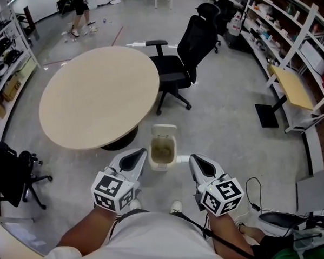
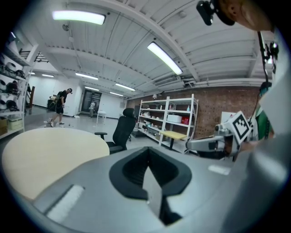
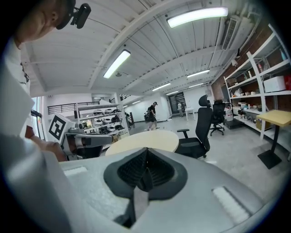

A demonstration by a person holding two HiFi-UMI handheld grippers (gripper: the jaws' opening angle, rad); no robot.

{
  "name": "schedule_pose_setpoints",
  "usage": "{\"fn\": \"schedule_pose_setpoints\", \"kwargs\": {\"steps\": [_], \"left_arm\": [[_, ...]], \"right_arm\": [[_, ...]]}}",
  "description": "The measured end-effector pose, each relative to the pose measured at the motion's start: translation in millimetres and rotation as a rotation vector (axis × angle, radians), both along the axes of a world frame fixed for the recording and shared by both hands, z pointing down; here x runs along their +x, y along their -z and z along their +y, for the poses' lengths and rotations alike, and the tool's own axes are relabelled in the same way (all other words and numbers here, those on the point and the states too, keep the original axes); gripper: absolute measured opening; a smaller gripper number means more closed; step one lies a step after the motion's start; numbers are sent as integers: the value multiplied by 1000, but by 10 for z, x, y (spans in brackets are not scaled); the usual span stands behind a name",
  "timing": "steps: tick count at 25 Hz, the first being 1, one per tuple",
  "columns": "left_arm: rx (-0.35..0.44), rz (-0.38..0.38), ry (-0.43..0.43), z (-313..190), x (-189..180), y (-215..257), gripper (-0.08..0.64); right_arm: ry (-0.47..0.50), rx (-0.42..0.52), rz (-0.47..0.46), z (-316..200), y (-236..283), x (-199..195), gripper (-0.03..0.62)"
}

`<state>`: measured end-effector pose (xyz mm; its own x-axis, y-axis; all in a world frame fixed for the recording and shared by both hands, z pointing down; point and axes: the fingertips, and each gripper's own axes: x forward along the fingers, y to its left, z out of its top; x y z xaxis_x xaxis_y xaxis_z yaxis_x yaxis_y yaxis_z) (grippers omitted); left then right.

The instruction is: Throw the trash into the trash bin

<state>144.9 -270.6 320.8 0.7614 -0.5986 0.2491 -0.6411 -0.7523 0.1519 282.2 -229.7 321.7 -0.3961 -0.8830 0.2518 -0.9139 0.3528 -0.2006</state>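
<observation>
Premises: a large workshop room with a grey floor, white shelving along one wall and ceiling strip lights.

Left gripper: held low in front of the person and angled slightly downward. Its own view shows the jaws brought together along a single seam, with nothing between them.

Right gripper: held level with the left and apart from it, at the same slight downward angle. Its jaws are fully closed and it carries nothing.

Trash bin: a small white bin standing on the floor between the two grippers and just ahead of their tips. It touches neither. Its lid stands raised on the side away from the grippers. The interior shows a brownish mass, and the contents cannot be identified. No piece of trash is seen in either gripper.

Round table: a pale wood top, beyond the bin and ahead of the left gripper, close to the bin's far side.

Office chair: black, ahead of both grippers, beyond the bin and next to the table's edge.

Side table: yellow top, well out to the right gripper's outer side, against the shelving.

Second chair: black, off the left gripper's outer side.

Another person: standing far ahead, beyond the table.
</observation>
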Motion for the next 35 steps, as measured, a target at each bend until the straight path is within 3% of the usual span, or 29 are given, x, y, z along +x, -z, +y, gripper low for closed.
{"fn": "schedule_pose_setpoints", "kwargs": {"steps": [24, 35], "left_arm": [[1, -5, -29, 44, 42, -4, 8], [10, -19, -67, 103, 121, -25, 8]], "right_arm": [[1, -7, 9, 3, -17, -32, 2], [16, 1, 77, 38, -30, -61, 2]]}}
